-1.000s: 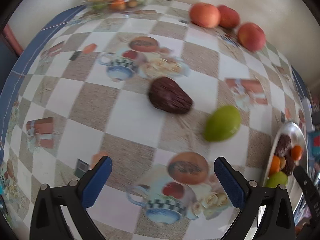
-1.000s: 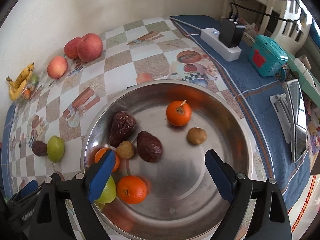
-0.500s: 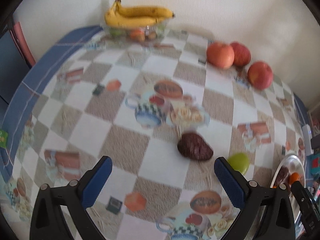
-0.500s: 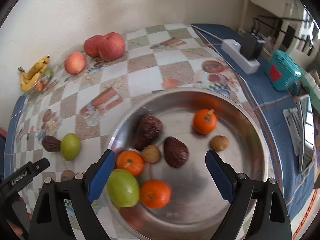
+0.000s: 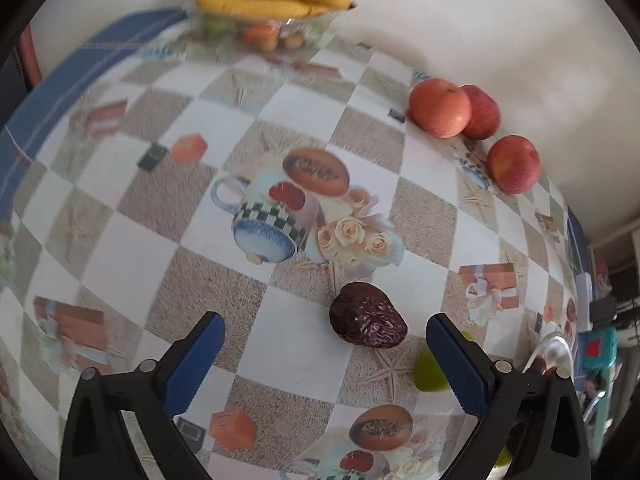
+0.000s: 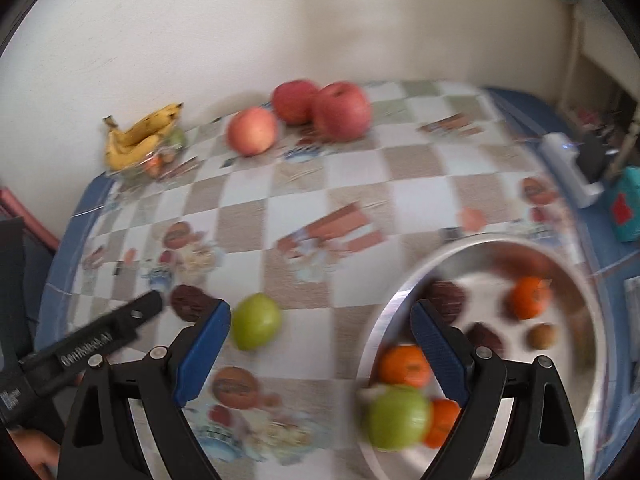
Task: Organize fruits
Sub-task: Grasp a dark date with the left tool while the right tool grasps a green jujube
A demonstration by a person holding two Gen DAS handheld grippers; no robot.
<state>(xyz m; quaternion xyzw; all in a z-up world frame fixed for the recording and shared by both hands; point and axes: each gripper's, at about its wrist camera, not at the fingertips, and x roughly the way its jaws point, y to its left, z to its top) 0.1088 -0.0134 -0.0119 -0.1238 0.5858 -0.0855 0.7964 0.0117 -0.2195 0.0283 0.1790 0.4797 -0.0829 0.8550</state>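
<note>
Between open left hand-held gripper (image 5: 324, 330) fingers, dark fruit (image 5: 367, 315), uncontacted

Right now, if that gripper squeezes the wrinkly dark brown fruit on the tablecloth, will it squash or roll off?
The dark brown fruit looks shrivelled, so probably light and slightly yielding rather than fragile. Its oblong, lumpy shape should resist rolling. The open left gripper sits wide enough to straddle it.

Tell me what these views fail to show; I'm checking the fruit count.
- Left wrist view: round green fruit half hidden behind the left claw's right finger.
- Left wrist view: shiny metal bowl cut off at the edge.
- Right wrist view: bowl's dark wrinkled fruits blurred, partly behind a claw finger.
</note>
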